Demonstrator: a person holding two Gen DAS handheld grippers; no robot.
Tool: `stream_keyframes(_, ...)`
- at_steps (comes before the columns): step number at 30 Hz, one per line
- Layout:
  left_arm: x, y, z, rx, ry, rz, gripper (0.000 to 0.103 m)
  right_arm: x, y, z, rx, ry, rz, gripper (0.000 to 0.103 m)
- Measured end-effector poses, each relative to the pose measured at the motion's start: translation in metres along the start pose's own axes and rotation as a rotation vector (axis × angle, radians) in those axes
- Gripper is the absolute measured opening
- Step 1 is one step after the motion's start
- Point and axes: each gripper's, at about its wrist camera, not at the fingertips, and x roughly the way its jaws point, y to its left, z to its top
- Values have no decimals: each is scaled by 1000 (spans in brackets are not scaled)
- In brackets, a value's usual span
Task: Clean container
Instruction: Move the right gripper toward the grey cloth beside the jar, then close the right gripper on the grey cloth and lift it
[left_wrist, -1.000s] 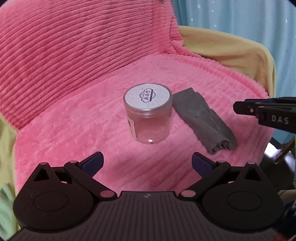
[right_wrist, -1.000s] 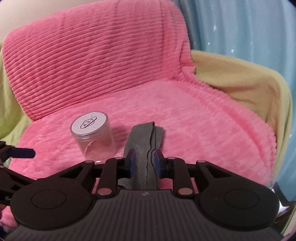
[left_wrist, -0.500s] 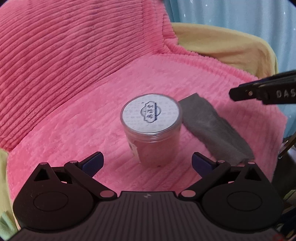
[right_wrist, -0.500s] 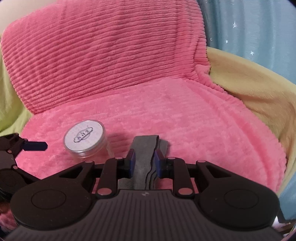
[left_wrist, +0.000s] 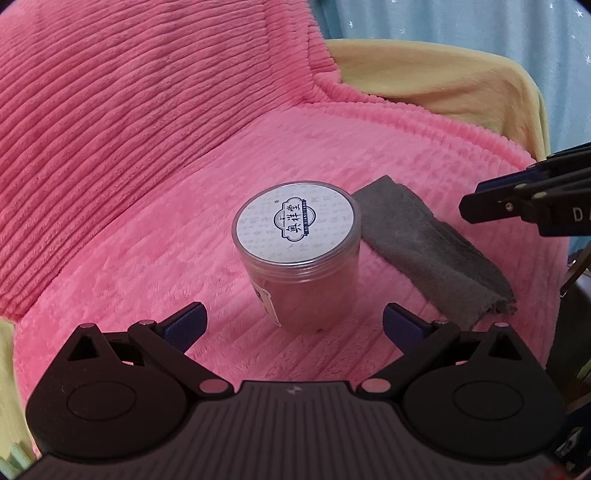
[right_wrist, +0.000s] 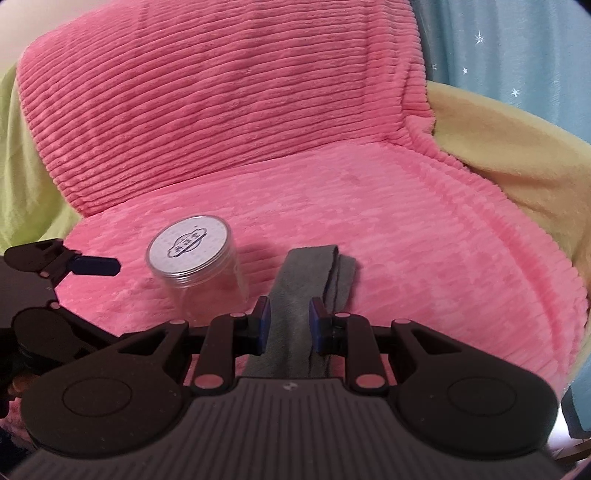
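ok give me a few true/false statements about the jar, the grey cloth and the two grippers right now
1. The jar stands upright with its lid on. True.
2. The grey cloth is draped over the jar. False: it lies folded on the pink blanket beside the jar.
3. The left gripper is open, its fingers wider apart than the jar. True.
4. The right gripper is clamped on the jar. False: it is over the cloth, with a gap between its fingers.
5. The lid is plain red. False: it is white with a dark blue emblem.
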Motion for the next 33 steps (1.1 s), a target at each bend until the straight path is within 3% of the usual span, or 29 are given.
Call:
stream_keyframes(10, 12, 7, 0, -18, 15, 5, 102, 21, 5, -8, -31, 39, -6, 19)
stream_keyframes(33, 25, 6, 0, -7, -2, -19, 102, 44, 19, -6, -85, 35, -12, 19)
